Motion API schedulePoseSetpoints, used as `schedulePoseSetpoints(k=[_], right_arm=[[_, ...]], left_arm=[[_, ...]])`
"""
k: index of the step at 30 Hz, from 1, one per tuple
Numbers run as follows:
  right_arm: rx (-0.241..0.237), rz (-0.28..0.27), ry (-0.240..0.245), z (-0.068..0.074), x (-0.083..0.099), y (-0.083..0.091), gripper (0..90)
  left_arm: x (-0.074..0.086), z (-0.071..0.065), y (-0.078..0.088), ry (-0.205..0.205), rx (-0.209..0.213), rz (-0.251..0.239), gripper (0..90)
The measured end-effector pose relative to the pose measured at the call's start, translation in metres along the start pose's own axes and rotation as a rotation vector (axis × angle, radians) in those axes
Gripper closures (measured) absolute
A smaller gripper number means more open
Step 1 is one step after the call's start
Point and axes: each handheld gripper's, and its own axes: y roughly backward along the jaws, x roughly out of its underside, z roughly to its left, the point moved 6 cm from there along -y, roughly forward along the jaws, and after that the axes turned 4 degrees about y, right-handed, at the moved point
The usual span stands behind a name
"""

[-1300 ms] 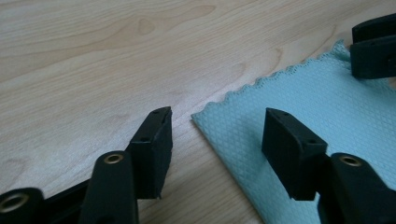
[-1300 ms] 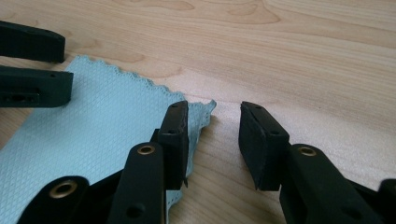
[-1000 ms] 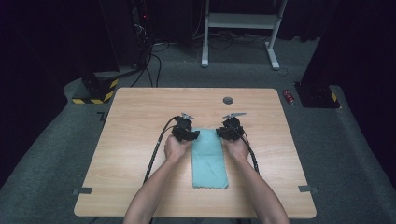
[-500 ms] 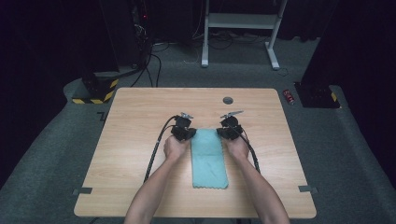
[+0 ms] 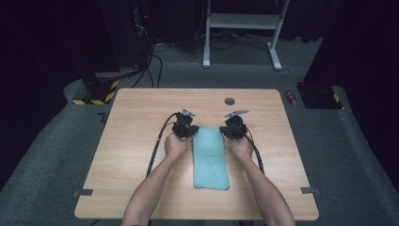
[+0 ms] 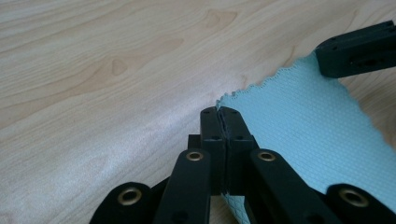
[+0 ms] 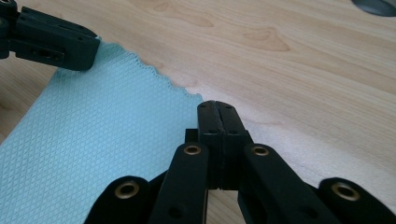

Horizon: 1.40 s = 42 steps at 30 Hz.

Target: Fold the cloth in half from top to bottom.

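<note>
cloth (image 5: 210, 157): 1 | grippers: 2, left gripper (image 5: 188, 132); right gripper (image 5: 230, 131) | table (image 5: 131, 122): 1

— How are your hands set?

— Both my forearms reach forward side by side. My left gripper (image 5: 187, 130) and my right gripper (image 5: 232, 128) point away from me, near each other.

— And the jaws?

— My left jaws have just been closing; they now meet, pinching the cloth (image 6: 322, 126) at its corner. My right jaws are pressed together too, on the corner just left of them.
</note>
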Motion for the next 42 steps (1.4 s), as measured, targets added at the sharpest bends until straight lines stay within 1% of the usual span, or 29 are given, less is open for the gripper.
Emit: schedulePoseSetpoints(k=[3,5,6,8,10,13,15,18,25,26,28,31,35,36,39,42], right_arm=[[0.004,-0.015,-0.008,-0.002,-0.002,0.003,90.0],[0.005,-0.021,-0.012,-0.003,-0.003,0.004,90.0],[0.007,-0.027,-0.010,-0.004,-0.003,0.004,90.0],[0.007,-0.035,-0.017,-0.005,-0.004,0.005,90.0],[0.006,-0.046,-0.022,-0.006,-0.005,0.007,90.0],[0.006,-0.066,-0.027,-0.007,-0.007,0.011,90.0],[0.003,-0.071,-0.024,-0.007,-0.007,0.014,90.0],[-0.003,-0.079,-0.007,-0.004,-0.005,0.018,90.0],[-0.022,-0.113,0.028,0.010,-0.001,0.030,90.0],[-0.023,-0.120,0.036,0.012,0.000,0.033,90.0],[-0.027,-0.132,0.049,0.016,0.002,0.038,90.0],[-0.032,-0.140,0.065,0.021,0.008,0.045,90.0],[-0.034,-0.152,0.087,0.024,0.016,0.054,90.0],[-0.035,-0.152,0.086,0.026,0.018,0.056,90.0],[-0.037,-0.159,0.108,0.030,0.023,0.061,90.0],[-0.037,-0.164,0.116,0.034,0.030,0.065,90.0]], left_arm=[[-0.004,0.001,0.001,-0.010,0.007,0.000,89.2],[-0.009,0.001,0.003,-0.013,0.011,-0.010,89.2],[-0.012,0.001,0.004,-0.014,0.014,-0.024,89.2],[-0.018,0.002,0.006,-0.013,0.020,-0.030,89.2],[-0.024,0.001,0.010,-0.026,0.025,-0.046,89.2],[-0.031,-0.002,0.017,-0.029,0.051,-0.079,89.3],[-0.032,-0.006,0.020,-0.054,0.062,-0.087,89.3],[-0.028,-0.013,0.026,-0.089,0.090,-0.092,89.3],[-0.020,-0.027,0.040,-0.119,0.156,-0.100,89.2],[-0.018,-0.028,0.043,-0.130,0.162,-0.098,89.2],[-0.014,-0.031,0.048,-0.141,0.177,-0.100,89.2],[-0.007,-0.034,0.055,-0.138,0.199,-0.109,89.2],[0.003,-0.038,0.062,-0.155,0.212,-0.100,89.2],[0.006,-0.040,0.064,-0.159,0.215,-0.098,89.2],[0.012,-0.044,0.068,-0.167,0.225,-0.098,89.2],[0.020,-0.050,0.073,-0.190,0.232,-0.089,89.2]])
